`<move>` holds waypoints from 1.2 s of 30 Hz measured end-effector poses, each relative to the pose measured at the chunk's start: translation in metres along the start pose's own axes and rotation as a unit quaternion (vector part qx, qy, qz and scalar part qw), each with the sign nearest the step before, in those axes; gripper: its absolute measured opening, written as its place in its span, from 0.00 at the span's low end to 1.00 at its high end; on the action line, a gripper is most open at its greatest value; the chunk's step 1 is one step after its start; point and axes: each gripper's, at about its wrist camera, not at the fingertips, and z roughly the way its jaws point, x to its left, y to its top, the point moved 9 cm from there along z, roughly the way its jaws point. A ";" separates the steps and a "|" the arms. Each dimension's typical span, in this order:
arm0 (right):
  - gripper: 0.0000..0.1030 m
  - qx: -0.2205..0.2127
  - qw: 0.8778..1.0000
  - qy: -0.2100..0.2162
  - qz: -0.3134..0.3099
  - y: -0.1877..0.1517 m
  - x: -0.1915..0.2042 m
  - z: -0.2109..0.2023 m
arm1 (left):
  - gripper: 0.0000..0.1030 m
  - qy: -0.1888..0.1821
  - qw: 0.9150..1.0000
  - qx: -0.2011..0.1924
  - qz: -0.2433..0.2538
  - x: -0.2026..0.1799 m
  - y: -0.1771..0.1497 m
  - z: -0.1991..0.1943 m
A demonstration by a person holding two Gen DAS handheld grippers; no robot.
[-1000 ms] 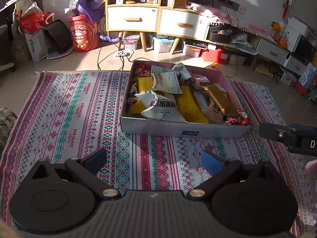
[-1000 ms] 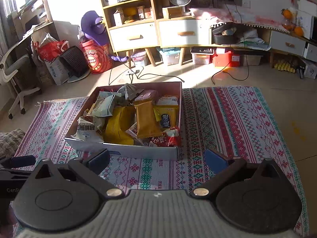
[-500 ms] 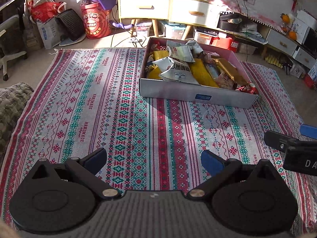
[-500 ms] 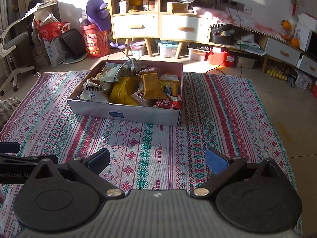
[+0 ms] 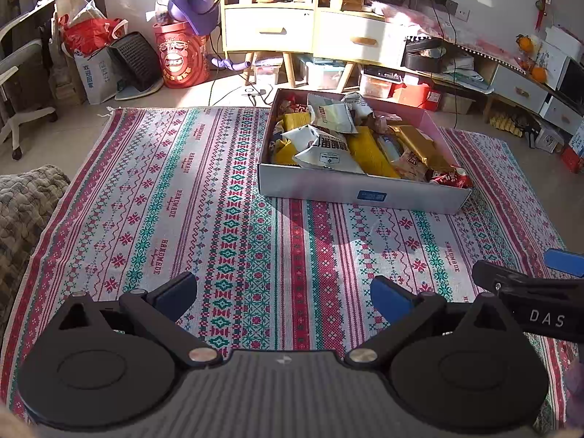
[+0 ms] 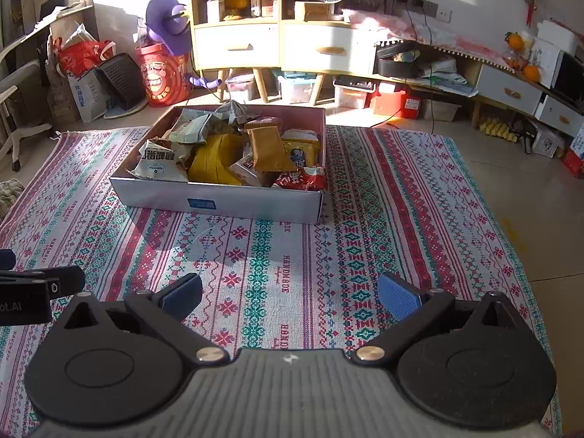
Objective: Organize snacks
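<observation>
- We see a large woven rug (image 5: 226,197) patterned in red, green and white bands, spread flat on the floor and carrying everything below.
- On the far half of that rug sits a shallow rectangular cardboard box (image 5: 357,191) with pale outer walls, a pink inner lining and a small blue label on its near wall.
- We find the snacks heaped inside this box: a yellow ridged packet (image 6: 213,162) lies near the middle, a white packet with black lettering (image 5: 323,151) leans at the near left, a golden-brown wrapper (image 6: 268,149) lies slanted on top of the others, and a red packet (image 6: 303,179) rests in the near right corner against the wall.
- Our left claw (image 5: 284,292) hangs over bare rug, well short of the box, its blue-padded fingers spread wide and gripping nothing.
- Our right claw (image 6: 290,294) hovers likewise over the rug in front of the box, released, with nothing between its pads.
- Each claw shows at the edge of the other's view.
</observation>
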 end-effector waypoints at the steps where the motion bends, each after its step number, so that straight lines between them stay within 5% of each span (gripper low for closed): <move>1: 0.99 0.001 1.000 0.001 0.002 0.000 -0.001 0.000 | 1.00 0.000 1.000 0.000 0.002 -0.001 0.000 0.000; 36: 0.99 0.012 1.000 -0.003 0.004 -0.004 -0.002 0.006 | 1.00 0.000 1.000 0.002 0.010 -0.005 -0.003 0.000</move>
